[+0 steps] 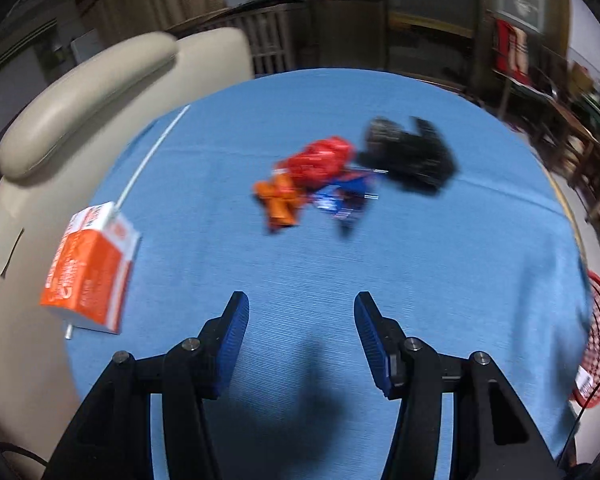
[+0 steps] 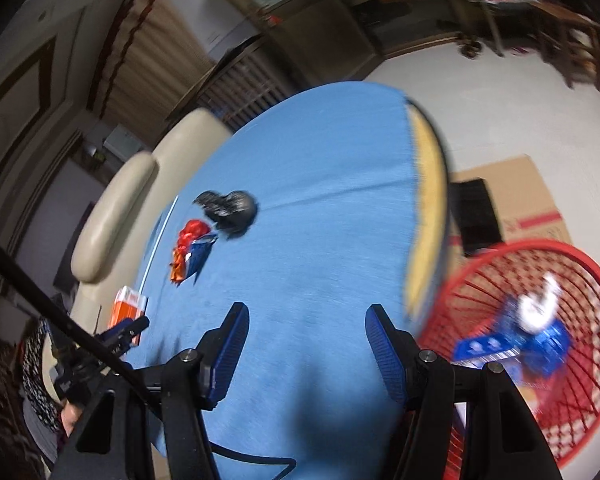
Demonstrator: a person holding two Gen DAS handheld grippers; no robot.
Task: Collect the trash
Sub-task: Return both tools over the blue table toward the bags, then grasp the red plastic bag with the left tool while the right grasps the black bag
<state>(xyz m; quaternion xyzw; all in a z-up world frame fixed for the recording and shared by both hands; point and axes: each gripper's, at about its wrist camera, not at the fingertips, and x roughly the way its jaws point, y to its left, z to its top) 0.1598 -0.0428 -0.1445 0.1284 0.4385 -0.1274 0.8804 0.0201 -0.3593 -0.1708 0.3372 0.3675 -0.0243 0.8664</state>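
Note:
A heap of trash lies mid-table on the blue cloth (image 1: 300, 264): a red wrapper (image 1: 320, 158), an orange wrapper (image 1: 280, 200), a blue wrapper (image 1: 346, 198) and a crumpled black bag (image 1: 410, 156). An orange-and-white carton (image 1: 90, 272) with a straw stands at the cloth's left edge. My left gripper (image 1: 301, 332) hovers open over bare cloth, short of the heap, holding nothing. My right gripper (image 2: 306, 340) is open and empty above the cloth (image 2: 320, 220), with the heap (image 2: 196, 244) and black bag (image 2: 230, 210) far ahead on the left. The left gripper (image 2: 124, 330) shows near the carton (image 2: 128, 304).
A red wire basket (image 2: 572, 384) stands on the floor right of the table, with a blue wrapper and white scrap (image 2: 536, 320) inside; its rim (image 1: 598, 340) also shows at right. Beige chairs (image 1: 80, 92) press against the table's left side. Flat cardboard (image 2: 512, 196) lies on the floor.

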